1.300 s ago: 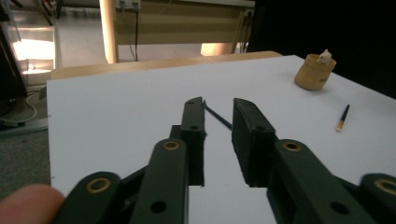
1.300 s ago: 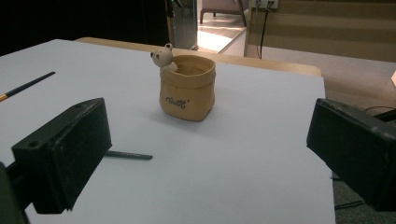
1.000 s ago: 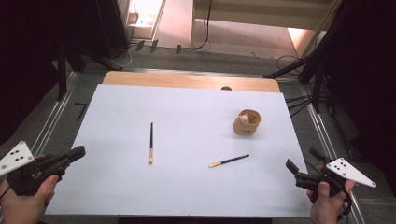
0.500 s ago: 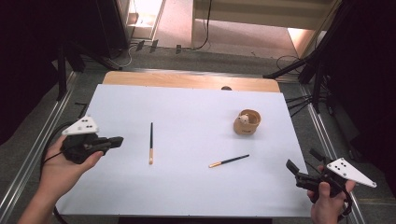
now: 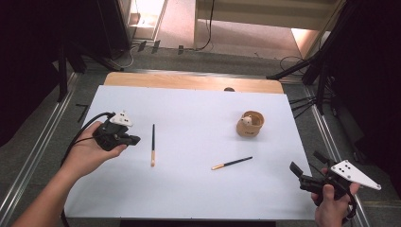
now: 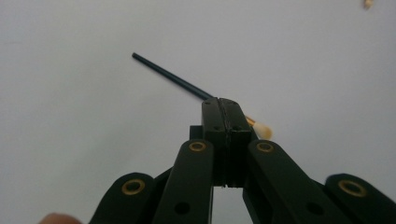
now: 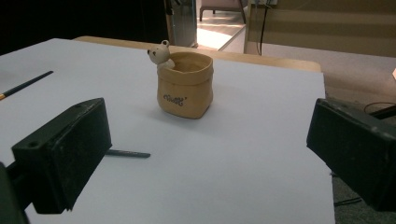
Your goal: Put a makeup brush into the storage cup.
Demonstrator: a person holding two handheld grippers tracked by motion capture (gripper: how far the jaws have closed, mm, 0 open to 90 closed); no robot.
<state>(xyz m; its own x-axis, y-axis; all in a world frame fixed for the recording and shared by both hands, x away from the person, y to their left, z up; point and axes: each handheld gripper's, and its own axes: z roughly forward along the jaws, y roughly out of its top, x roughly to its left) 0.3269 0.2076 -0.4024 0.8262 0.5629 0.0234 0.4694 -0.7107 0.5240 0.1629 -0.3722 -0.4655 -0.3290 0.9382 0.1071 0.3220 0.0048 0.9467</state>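
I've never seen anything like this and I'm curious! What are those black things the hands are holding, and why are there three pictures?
A person holds grabbing tools, one in each hand. The top picture looks down from above the white table. The other two come from small cameras riding on each tool. On the table lie two thin brushes and a small tan pot with a little bear on its rim. The left tongs are shut and hold nothing; they point at the upright brush. The right tongs are open, near the slanted brush, facing the pot.
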